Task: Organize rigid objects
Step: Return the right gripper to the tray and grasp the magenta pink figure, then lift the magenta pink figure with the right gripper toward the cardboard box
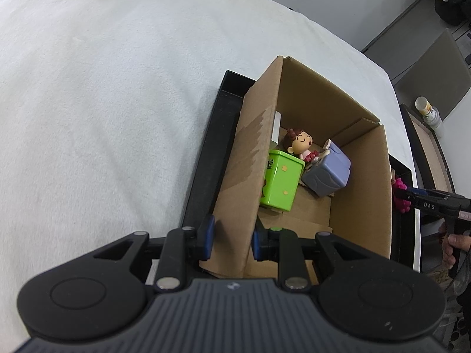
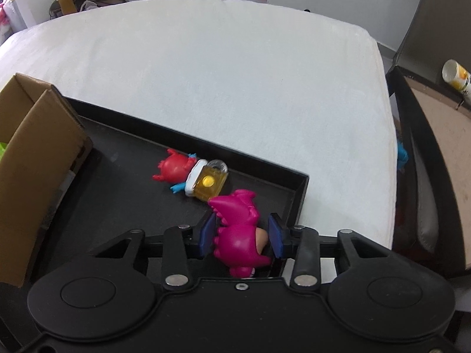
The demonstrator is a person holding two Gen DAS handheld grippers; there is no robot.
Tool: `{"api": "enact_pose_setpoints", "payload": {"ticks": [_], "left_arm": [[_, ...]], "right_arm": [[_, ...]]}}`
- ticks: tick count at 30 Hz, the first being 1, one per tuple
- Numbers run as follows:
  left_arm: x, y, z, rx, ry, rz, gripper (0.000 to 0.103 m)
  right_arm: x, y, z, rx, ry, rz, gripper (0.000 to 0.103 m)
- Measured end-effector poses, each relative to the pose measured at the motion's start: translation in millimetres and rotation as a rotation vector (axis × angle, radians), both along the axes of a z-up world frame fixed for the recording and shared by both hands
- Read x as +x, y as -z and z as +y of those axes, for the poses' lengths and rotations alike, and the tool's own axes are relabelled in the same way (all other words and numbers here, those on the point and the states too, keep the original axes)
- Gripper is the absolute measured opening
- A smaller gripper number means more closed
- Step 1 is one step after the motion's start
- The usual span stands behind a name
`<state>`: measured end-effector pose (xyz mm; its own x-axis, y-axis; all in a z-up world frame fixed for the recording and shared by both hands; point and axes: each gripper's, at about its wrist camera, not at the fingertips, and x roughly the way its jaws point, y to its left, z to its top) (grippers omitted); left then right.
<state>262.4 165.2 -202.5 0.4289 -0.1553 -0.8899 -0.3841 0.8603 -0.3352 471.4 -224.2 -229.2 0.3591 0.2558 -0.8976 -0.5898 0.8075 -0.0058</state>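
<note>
Right gripper [image 2: 241,236] straddles magenta dinosaur toy [image 2: 240,235], its underside hidden.

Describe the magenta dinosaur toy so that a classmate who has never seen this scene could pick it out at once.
Find the black tray on the white cloth, right of the cardboard box. At the tray's near right end, the magenta dinosaur toy sits between the blue pads of the right hand-held gripper. Unlike the red figure and amber padlock beyond it, it is solid pink with back spikes.
</note>
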Motion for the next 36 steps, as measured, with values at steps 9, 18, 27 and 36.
{"api": "enact_pose_setpoints", "payload": {"ticks": [9,18,27,36], "left_arm": [[0,0,0,0.002,0.000,-0.001,0.024],[1,-1,1,-0.001,-0.004,0.000,0.024],[0,-1,2,-0.003,-0.004,-0.003,0.024],[-2,-3,2,-0.011,-0.003,-0.009,0.024]], "right_arm": [[-32,-2,7,0.001,-0.015,0.028,0.038],[-55,-7,25,-0.033,-0.004,0.064,0.038],[-73,-11,37,-0.021,0.041,0.106,0.039],[-67,-3,32,0.043,0.078,0.168,0.048]]}}
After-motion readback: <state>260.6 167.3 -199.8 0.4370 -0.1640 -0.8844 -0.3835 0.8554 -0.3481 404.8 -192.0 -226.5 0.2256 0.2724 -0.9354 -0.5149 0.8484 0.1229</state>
